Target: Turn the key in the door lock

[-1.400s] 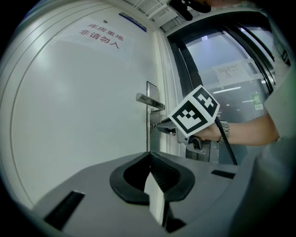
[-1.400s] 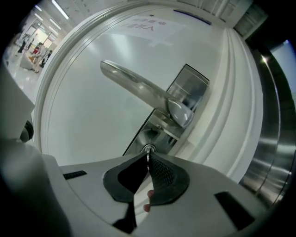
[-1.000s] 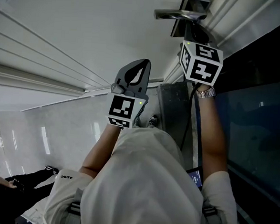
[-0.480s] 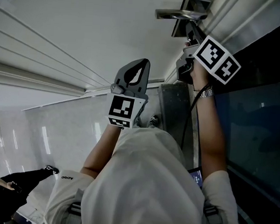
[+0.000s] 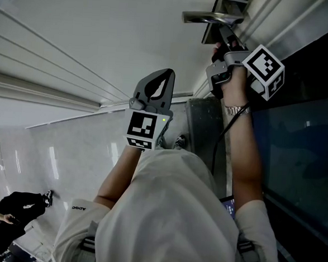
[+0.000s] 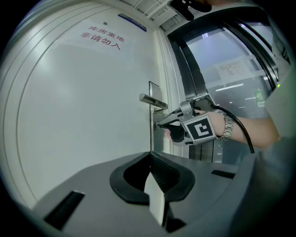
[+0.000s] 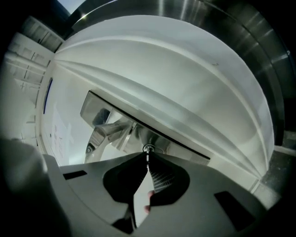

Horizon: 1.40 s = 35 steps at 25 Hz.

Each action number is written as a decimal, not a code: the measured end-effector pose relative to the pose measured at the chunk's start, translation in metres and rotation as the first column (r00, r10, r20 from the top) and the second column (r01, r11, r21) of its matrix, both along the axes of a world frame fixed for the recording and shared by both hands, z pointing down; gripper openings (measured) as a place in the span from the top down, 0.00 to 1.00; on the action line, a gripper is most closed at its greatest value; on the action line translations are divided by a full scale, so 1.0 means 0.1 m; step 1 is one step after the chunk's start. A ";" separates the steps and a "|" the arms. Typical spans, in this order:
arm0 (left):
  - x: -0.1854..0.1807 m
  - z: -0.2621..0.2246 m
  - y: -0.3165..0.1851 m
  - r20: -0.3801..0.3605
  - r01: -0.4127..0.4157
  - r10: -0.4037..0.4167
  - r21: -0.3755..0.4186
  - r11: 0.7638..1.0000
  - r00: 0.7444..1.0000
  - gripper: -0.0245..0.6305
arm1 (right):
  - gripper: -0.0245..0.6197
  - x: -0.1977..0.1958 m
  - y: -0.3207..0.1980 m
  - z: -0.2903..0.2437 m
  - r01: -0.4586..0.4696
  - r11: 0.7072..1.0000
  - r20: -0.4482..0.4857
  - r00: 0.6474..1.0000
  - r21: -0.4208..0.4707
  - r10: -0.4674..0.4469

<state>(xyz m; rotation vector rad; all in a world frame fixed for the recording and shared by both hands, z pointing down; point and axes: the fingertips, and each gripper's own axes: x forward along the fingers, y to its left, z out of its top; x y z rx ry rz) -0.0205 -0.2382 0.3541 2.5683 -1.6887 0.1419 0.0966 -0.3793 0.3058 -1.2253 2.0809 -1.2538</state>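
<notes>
A metal lever handle [image 6: 152,101] sticks out of the white door [image 6: 83,115], and the lock cylinder [image 7: 148,149] sits just under it on the steel lock plate [image 7: 185,150]. My right gripper [image 6: 158,124] points level at that cylinder and is shut on the key, a thin blade between its tips [image 7: 148,156]. In the head view the right gripper [image 5: 221,35] reaches below the handle [image 5: 208,16], with its marker cube [image 5: 264,70] rolled to the right. My left gripper [image 5: 169,73] is held back from the door, shut and empty [image 6: 149,154].
A dark metal frame [image 6: 185,69] and a glass panel [image 6: 226,65] border the door on the right. A notice in red characters [image 6: 101,38] is high on the door. A cable [image 6: 240,127] runs from the right gripper past the wrist. Another person [image 5: 7,209] crouches on the floor behind.
The right gripper has rolled about its own axis at the lock, swinging its marker cube to the right. The left gripper has stayed still. The person on the floor has shifted.
</notes>
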 end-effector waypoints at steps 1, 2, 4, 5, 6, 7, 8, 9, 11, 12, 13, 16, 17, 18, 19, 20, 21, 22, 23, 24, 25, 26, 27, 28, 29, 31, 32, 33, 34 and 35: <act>0.00 0.01 0.00 -0.003 0.000 0.000 -0.002 1.000 1.000 0.95 | 0.95 0.00 0.00 0.01 -0.002 1.000 0.029 1.000 -0.012 0.002; -0.01 0.02 0.00 -0.008 0.001 -0.001 -0.004 1.000 1.000 0.95 | 0.95 -0.01 0.01 0.02 -0.002 1.000 0.058 0.998 -0.024 0.004; -0.03 0.03 0.01 -0.014 0.005 -0.005 -0.006 1.000 1.000 0.95 | 0.95 -0.02 0.01 0.03 -0.001 0.999 0.105 0.994 -0.035 0.004; -0.03 0.03 0.02 -0.014 0.006 -0.007 -0.005 1.000 1.000 0.95 | 0.95 -0.02 0.02 0.03 -0.004 0.999 0.122 0.993 -0.036 0.008; -0.03 0.02 0.03 -0.014 0.007 -0.007 -0.004 1.000 1.000 0.95 | 0.95 -0.01 0.02 0.03 -0.010 0.999 0.138 0.990 -0.039 0.015; -0.03 0.01 0.03 -0.014 0.007 -0.007 -0.003 1.000 1.000 0.95 | 0.95 0.00 0.02 0.03 -0.017 0.999 0.158 0.987 -0.044 0.024; -0.03 0.01 0.04 -0.014 0.007 -0.007 -0.002 1.000 1.000 0.95 | 0.95 0.01 0.02 0.04 -0.021 0.998 0.182 0.983 -0.053 0.030; -0.03 0.01 0.04 -0.014 0.008 -0.008 -0.001 1.000 1.000 0.95 | 0.95 0.02 0.02 0.04 -0.021 0.998 0.207 0.978 -0.062 0.033; -0.05 0.02 0.04 -0.016 0.012 -0.012 -0.002 1.000 1.000 0.95 | 0.95 0.01 0.01 0.05 -0.014 0.996 0.261 0.965 -0.085 0.035; -0.05 0.03 0.04 -0.016 0.013 -0.013 -0.003 1.000 1.000 0.95 | 0.95 0.01 0.01 0.06 -0.011 0.995 0.287 0.957 -0.098 0.039; -0.05 0.04 0.05 -0.016 0.014 -0.014 -0.003 1.000 1.000 0.95 | 0.95 0.01 0.00 0.08 -0.011 0.994 0.309 0.950 -0.110 0.044; -0.04 0.04 0.07 -0.015 0.009 -0.009 -0.003 1.000 1.000 0.95 | 0.94 0.02 0.00 0.10 -0.019 0.992 0.327 0.943 -0.127 0.060; -0.03 0.03 0.07 -0.015 0.008 -0.008 -0.003 1.000 1.000 0.95 | 0.92 0.01 0.00 0.10 -0.020 0.993 0.314 0.948 -0.120 0.057; -0.02 0.02 0.06 -0.015 0.006 -0.006 -0.004 1.000 1.000 0.95 | 0.88 0.01 0.01 0.10 -0.016 0.994 0.295 0.954 -0.109 0.047; -0.02 0.01 0.05 -0.014 0.004 -0.004 -0.005 1.000 1.000 0.95 | 0.86 0.00 0.02 0.10 -0.007 0.996 0.274 0.961 -0.093 0.032; -0.02 0.01 0.04 -0.012 0.003 -0.003 -0.007 1.000 1.000 0.95 | 0.85 -0.02 0.04 0.10 0.006 0.997 0.249 0.968 -0.076 0.013; -0.03 0.00 0.03 -0.011 0.003 -0.003 -0.010 1.000 1.000 0.95 | 0.83 -0.03 0.07 0.09 0.018 0.998 0.223 0.975 -0.059 -0.004; -0.04 0.00 0.03 -0.010 0.003 -0.003 -0.012 1.000 1.000 0.95 | 0.81 -0.04 0.10 0.10 0.028 0.999 0.197 0.980 -0.046 -0.019; -0.04 0.01 0.04 -0.009 0.003 -0.004 -0.014 1.000 1.000 0.95 | 0.79 -0.05 0.14 0.11 0.035 0.999 0.170 0.985 -0.035 -0.028; -0.04 0.03 0.06 -0.009 0.004 -0.004 -0.016 1.000 1.000 0.95 | 0.78 -0.05 0.17 0.12 0.038 0.999 0.137 0.990 -0.022 -0.035; -0.04 0.05 0.08 -0.009 0.004 -0.004 -0.017 1.000 1.000 0.95 | 0.77 -0.05 0.20 0.12 0.040 0.999 0.085 0.996 -0.001 -0.040; -0.04 0.08 0.10 -0.009 0.004 -0.004 -0.017 1.000 1.000 0.95 | 0.76 -0.04 0.23 0.12 0.043 0.999 0.007 0.999 0.032 -0.043; -0.03 0.09 0.11 -0.009 0.004 -0.004 -0.017 1.000 1.000 0.95 | 0.74 -0.03 0.24 0.11 0.049 0.996 -0.097 0.994 0.074 -0.042; -0.02 0.09 0.11 -0.010 0.004 -0.004 -0.016 1.000 1.000 0.95 | 0.73 -0.02 0.25 0.09 0.060 0.991 -0.218 0.975 0.118 -0.033; -0.02 0.09 0.11 -0.011 0.004 -0.004 -0.015 1.000 1.000 0.95 | 0.73 -0.02 0.26 0.07 0.076 0.984 -0.344 0.939 0.162 -0.016; -0.02 0.08 0.10 -0.017 0.004 -0.004 -0.014 1.000 1.000 0.95 | 0.72 0.01 0.29 0.04 0.115 0.966 -0.564 0.825 0.230 0.036; -0.02 0.08 0.10 -0.019 0.003 -0.003 -0.014 1.000 1.000 0.95 | 0.72 0.02 0.29 0.04 0.136 0.958 -0.645 0.761 0.251 0.061; -0.02 0.08 0.10 -0.020 0.001 -0.002 -0.014 1.000 1.000 0.95 | 0.72 0.03 0.30 0.04 0.157 0.951 -0.709 0.700 0.266 0.083; -0.01 0.08 0.10 -0.019 0.000 0.000 -0.014 1.000 1.000 0.95 | 0.72 0.04 0.30 0.04 0.179 0.943 -0.763 0.637 0.279 0.105; -0.01 0.08 0.10 -0.019 -0.002 0.002 -0.014 1.000 1.000 0.95 | 0.72 0.03 0.30 0.03 0.201 0.935 -0.813 0.567 0.293 0.133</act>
